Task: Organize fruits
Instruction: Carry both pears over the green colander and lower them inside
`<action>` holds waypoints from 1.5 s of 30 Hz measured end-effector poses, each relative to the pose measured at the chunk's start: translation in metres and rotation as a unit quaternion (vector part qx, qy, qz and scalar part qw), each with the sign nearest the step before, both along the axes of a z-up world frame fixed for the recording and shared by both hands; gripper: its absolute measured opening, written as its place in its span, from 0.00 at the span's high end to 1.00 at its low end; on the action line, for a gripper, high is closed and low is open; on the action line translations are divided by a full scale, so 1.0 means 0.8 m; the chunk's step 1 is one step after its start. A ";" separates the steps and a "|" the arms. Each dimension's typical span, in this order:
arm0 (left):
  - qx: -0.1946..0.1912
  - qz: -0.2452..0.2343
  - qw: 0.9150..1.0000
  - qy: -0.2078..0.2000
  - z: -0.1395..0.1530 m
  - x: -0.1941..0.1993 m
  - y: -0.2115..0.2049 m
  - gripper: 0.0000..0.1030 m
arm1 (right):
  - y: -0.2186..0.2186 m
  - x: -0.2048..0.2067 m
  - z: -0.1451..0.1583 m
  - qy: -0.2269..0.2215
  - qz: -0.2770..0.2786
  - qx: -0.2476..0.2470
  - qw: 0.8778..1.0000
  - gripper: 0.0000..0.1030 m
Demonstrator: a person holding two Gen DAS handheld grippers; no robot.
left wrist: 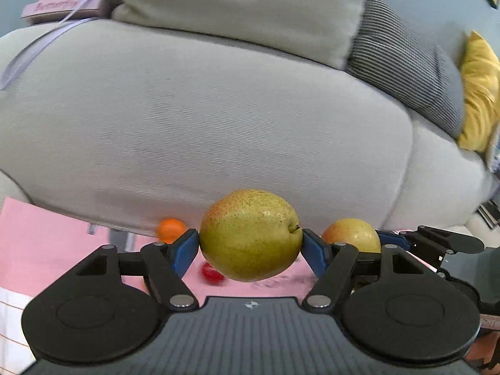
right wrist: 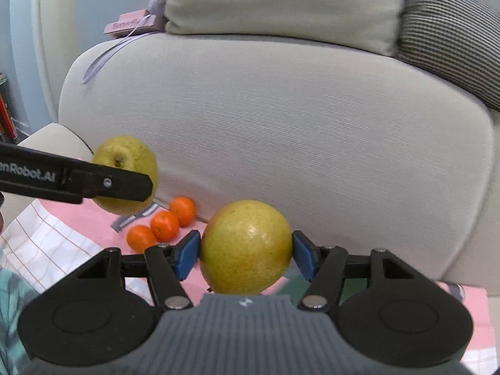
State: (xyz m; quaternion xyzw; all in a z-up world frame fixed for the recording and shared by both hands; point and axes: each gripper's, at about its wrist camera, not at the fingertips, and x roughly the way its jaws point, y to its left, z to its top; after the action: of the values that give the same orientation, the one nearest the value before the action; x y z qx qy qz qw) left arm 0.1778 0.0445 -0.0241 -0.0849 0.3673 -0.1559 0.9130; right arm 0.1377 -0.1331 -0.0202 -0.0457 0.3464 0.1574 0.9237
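Two pears (left wrist: 250, 234) (right wrist: 245, 247), three oranges (right wrist: 164, 225), one red fruit (left wrist: 212, 273).

A: Where are the pears?

B: One yellow-green speckled pear (left wrist: 250, 234) is pinched sideways, stem end to the right, lifted above the pink cloth. A second pear (right wrist: 245, 247), with a rosy blush on its left side, is likewise held aloft.

A: And the rest?

B: Three tangerines (right wrist: 164, 225) lie touching in a diagonal row on the cloth. A small blurred red fruit (left wrist: 212, 273) lies nearby.
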 end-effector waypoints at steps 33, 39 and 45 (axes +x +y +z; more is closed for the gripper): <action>0.084 -0.234 0.963 0.105 -0.049 -0.011 -0.236 0.21 | -0.156 0.004 -0.100 0.147 0.008 -0.087 0.985 0.41; 0.116 -0.240 0.954 0.139 -0.061 -0.013 -0.238 0.21 | -0.148 -0.001 -0.105 0.175 0.018 -0.092 0.980 0.41; 0.132 -0.248 0.944 0.173 -0.071 -0.027 -0.229 0.21 | -0.136 -0.014 -0.111 0.208 0.036 -0.077 0.974 0.41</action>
State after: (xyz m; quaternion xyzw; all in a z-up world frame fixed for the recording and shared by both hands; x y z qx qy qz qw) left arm 0.1560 -0.1390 -0.0812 0.1044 0.5464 -0.3104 0.7708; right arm 0.1266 -0.2418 -0.1087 -0.0952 0.5399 0.1692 0.8190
